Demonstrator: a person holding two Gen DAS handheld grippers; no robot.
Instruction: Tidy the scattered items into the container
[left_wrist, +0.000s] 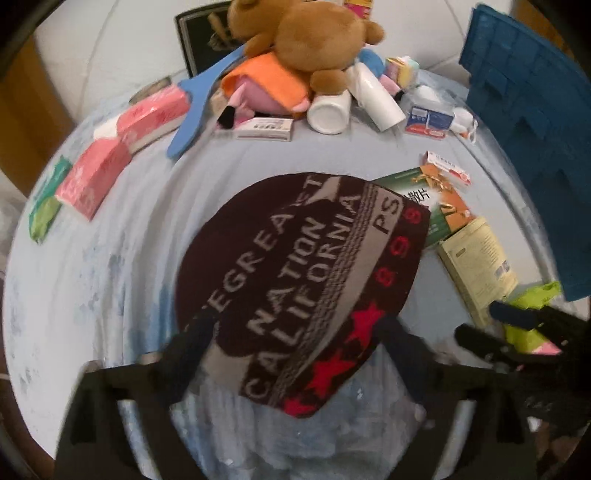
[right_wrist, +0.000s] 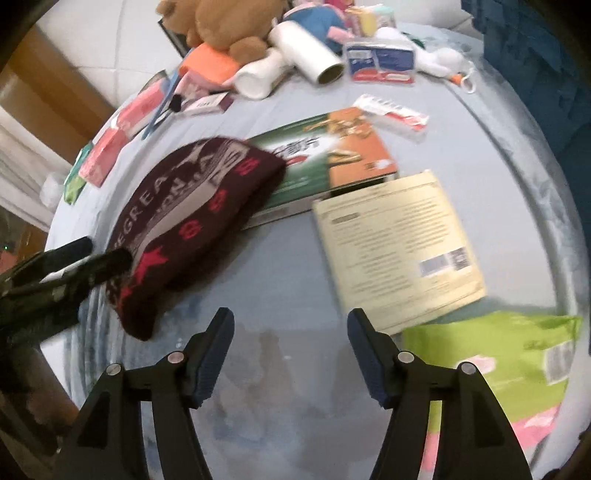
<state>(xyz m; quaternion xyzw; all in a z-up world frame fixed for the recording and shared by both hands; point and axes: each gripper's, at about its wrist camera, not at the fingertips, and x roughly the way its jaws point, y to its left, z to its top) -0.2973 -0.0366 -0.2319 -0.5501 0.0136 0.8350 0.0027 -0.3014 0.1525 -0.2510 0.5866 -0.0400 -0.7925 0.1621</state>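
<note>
A dark maroon knit hat with grey lettering and red stars lies on the light blue tablecloth, its far edge over a green and orange box. My left gripper stands wide open astride the hat's near end, and its pads do not press on the hat. The left gripper shows at the left of the right wrist view, beside the hat. My right gripper is open over bare cloth with nothing between its fingers. The blue crate stands at the far right.
A beige box and a lime green packet lie right of my right gripper. At the back are a brown teddy bear, a white bottle, a white roll and small boxes. Pink tissue packs line the left edge.
</note>
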